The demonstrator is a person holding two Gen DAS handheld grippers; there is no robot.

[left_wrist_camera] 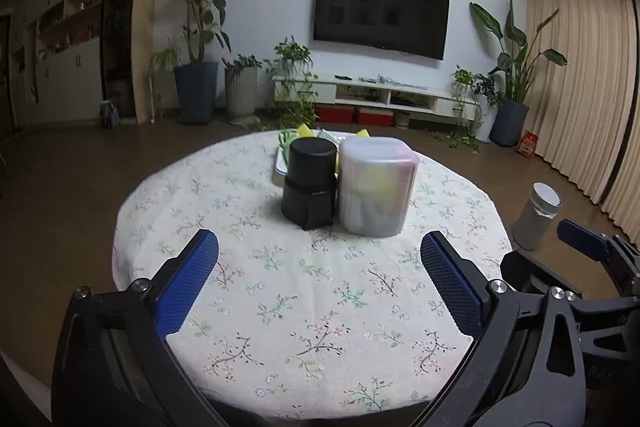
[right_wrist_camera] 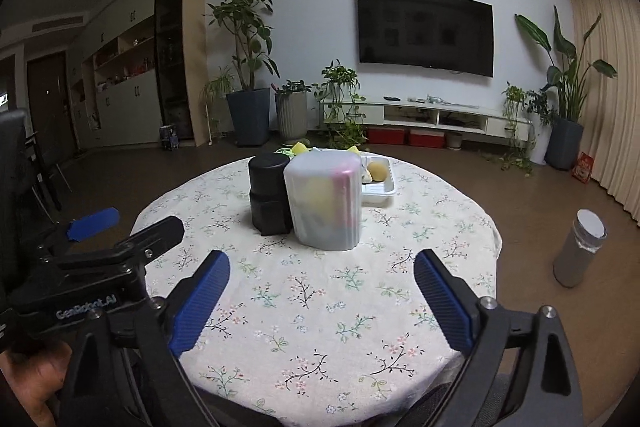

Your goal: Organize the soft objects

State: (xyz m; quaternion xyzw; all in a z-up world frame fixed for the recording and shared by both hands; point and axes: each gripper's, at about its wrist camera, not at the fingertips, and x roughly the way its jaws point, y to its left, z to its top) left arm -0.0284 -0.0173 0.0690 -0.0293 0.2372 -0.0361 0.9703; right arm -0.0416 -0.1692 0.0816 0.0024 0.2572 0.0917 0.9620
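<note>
Both grippers low over table | L gripper [left_wrist_camera: 319, 279] wide | R gripper [right_wrist_camera: 322, 291] wide

A frosted translucent container [left_wrist_camera: 376, 187] stands upright mid-table, yellow and pink soft items showing dimly through its wall. A black cylindrical container [left_wrist_camera: 309, 183] stands touching its left side. Behind them a white tray [right_wrist_camera: 380, 190] holds yellow sponges [right_wrist_camera: 377, 171].

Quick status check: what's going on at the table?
Left gripper and right gripper open, empty. Soft items in frosted container and tray. Black canister alongside.
</note>
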